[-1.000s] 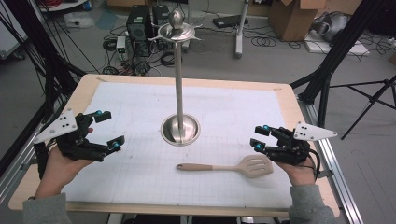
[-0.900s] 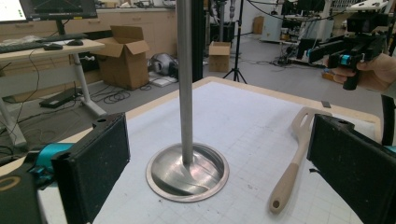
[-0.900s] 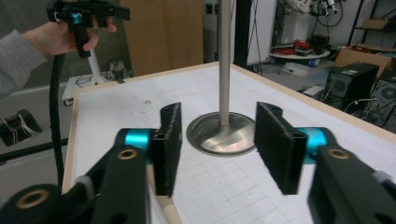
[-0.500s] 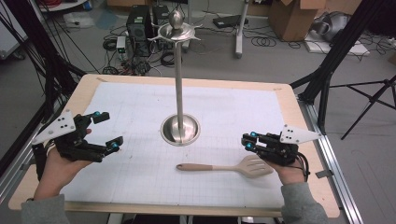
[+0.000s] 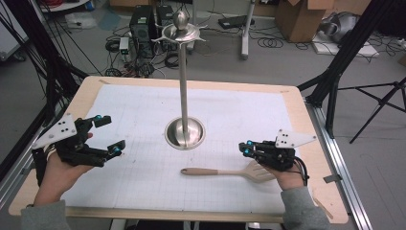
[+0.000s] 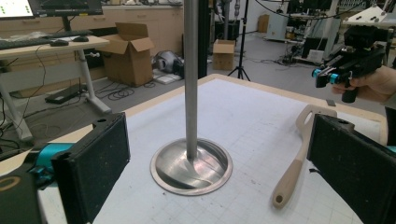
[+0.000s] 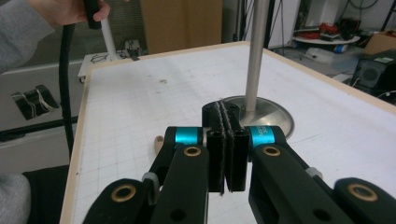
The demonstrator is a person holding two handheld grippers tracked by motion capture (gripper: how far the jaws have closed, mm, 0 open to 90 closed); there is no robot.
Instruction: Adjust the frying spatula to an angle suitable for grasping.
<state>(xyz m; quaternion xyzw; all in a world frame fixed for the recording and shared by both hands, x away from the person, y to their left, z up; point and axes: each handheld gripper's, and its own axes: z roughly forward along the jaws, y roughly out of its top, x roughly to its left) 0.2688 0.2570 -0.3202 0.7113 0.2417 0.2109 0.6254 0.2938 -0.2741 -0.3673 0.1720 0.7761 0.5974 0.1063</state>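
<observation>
Desk: a pale wooden desk (image 5: 306,124) covered by a white gridded mat (image 5: 239,120) that leaves only a wood margin along the edges.

Stand: a tall metal stand (image 5: 184,81) rises upright from a round dished base (image 5: 185,134) near the middle of the desk, a little toward the near edge. Its top carries a small dish with a knob and thin hooks.

Spatula: a wooden slotted spatula (image 5: 230,172) lies flat on the mat between the stand's base and the near edge, toward the right. Its handle end points to the left edge, and its slotted blade points to the right edge. It lies close to the base but apart from it.

Left gripper: the left gripper (image 5: 109,135) is held by a hand (image 5: 60,170) over the near left part of the desk, well apart from the stand. Its jaws stand wide apart with nothing between them. In the left gripper view the two black pads (image 6: 93,163) frame the base and the spatula's handle.

Right gripper: the right gripper (image 5: 247,148) is held by a hand (image 5: 287,177) near the right edge, directly over the spatula's blade. Whether it touches the blade I cannot tell. In the right gripper view its jaws are pressed together, pad against pad, with nothing between them.

Floor: cables, cardboard boxes and tripod legs lie beyond the far edge.
</observation>
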